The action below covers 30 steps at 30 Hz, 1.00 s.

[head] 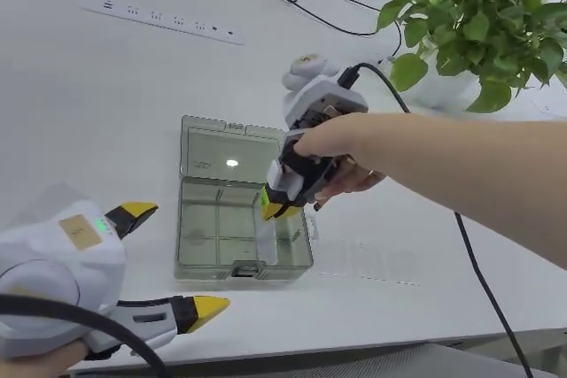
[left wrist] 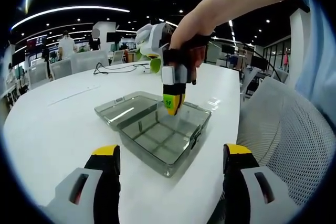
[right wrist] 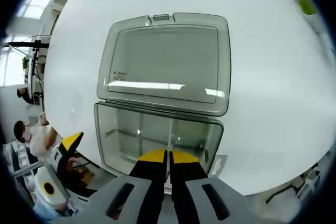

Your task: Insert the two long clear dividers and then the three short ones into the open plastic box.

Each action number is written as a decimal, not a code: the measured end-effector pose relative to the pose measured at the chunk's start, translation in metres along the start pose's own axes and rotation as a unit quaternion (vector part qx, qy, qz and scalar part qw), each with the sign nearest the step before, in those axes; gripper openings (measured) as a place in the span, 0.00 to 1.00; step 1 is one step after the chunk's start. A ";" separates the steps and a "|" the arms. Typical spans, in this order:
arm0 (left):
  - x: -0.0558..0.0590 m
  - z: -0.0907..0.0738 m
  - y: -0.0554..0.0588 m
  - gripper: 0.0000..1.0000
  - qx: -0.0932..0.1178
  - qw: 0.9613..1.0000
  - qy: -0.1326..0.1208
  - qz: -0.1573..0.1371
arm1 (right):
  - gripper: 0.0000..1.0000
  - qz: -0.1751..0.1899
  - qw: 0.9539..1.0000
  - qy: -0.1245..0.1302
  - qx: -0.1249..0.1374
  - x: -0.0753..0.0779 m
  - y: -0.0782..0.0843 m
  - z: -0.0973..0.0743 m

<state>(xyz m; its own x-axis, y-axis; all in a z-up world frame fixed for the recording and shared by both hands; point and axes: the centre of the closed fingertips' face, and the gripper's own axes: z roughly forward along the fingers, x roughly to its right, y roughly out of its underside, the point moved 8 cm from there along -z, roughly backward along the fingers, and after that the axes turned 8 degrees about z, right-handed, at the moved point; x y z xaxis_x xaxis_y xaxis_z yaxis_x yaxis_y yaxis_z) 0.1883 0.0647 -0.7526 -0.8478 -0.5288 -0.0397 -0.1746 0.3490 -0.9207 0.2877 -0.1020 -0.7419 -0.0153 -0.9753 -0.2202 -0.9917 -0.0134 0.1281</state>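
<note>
**Open plastic box on counter, right claw over its base**

Item 1. Plastic box [head: 202,229]: smoky clear, lying open near the front edge of the white counter [head: 89,112]. Its lid [head: 230,152] is folded back flat on the far side, hinged to the base, and catches a spot of ceiling light. A latch sits at the middle of the near wall.

Item 2. Dividers [head: 218,235]: clear walls standing inside the base, crossing to form a grid of compartments. The number fitted cannot be told. Faint clear pieces lie on the counter just right of the box, too faint to count.

Item 3. Right claw [head: 273,211]: held from above by a hand [head: 332,143] and pointing down into the right-hand side of the base. Its yellow tips are pressed together and sit at about the level of the rim. Whether a thin clear piece is pinched between them cannot be told. A black cable [head: 469,245] trails from its body towards the right front.

Item 4. Left claw [head: 173,258]: at the near left, off the box and above the counter, with its jaws spread wide and nothing between them. In the left gripper view it faces the box's corner.

Item 5. Surroundings: a white power strip [head: 159,19] at far left, and a potted plant [head: 478,24] at far right, well apart from the box.
</note>
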 end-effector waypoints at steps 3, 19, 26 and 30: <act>0.000 0.000 0.000 0.81 0.001 1.000 0.001 -0.001 | 0.03 -0.005 1.000 0.004 0.001 -0.003 0.003 0.001; 0.001 -0.001 0.001 0.81 -0.008 1.000 0.003 0.002 | 0.05 -0.036 0.999 -0.005 0.002 -0.004 0.005 0.002; 0.001 -0.001 0.000 0.81 -0.011 1.000 0.001 0.004 | 0.12 -0.040 0.999 -0.022 0.000 -0.005 0.006 0.003; 0.001 -0.002 0.000 0.81 -0.012 1.000 0.002 0.006 | 0.20 -0.057 0.998 -0.031 0.009 -0.007 0.006 0.005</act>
<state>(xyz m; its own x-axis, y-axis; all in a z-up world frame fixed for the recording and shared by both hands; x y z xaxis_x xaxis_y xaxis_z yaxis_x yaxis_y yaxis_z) 0.1866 0.0652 -0.7516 -0.8514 -0.5221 -0.0493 -0.1760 0.3732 -0.9109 0.2814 -0.0939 -0.7439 0.0908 -0.9522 -0.2916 -0.9896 -0.1192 0.0811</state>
